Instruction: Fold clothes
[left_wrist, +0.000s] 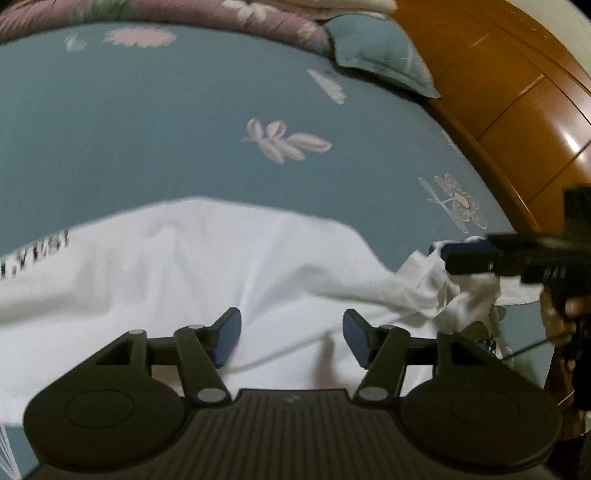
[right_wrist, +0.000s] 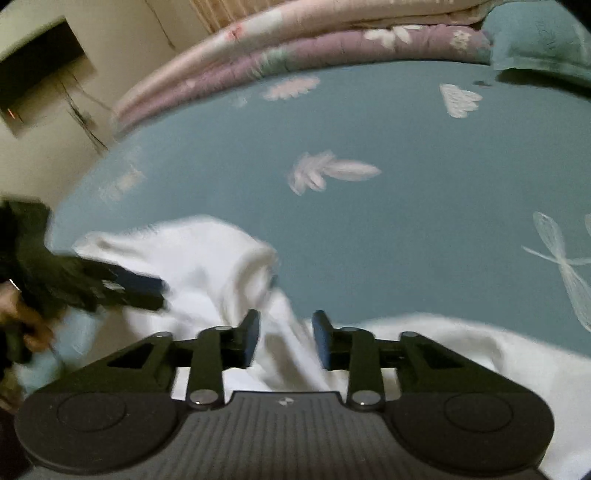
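Observation:
A white T-shirt (left_wrist: 184, 266) with black lettering at its left edge lies spread on the teal bed sheet (left_wrist: 166, 129). My left gripper (left_wrist: 291, 332) hovers just over the shirt's near part, open, with nothing pinched between its blue pads. In the right wrist view it shows as a dark blur at the left, the left gripper (right_wrist: 140, 288). My right gripper (right_wrist: 286, 332) is open, and a raised ridge of the T-shirt (right_wrist: 221, 266) runs up between its fingers without the pads pressing it. Seen from the left wrist, the right gripper (left_wrist: 465, 254) sits at a bunched corner of the shirt.
Folded quilts (right_wrist: 295, 40) in pink and purple lie along the far side of the bed, with a teal pillow (left_wrist: 380, 55) beside them. A wooden headboard (left_wrist: 517, 110) curves along the right. A hand (left_wrist: 557, 317) holds the right gripper's handle.

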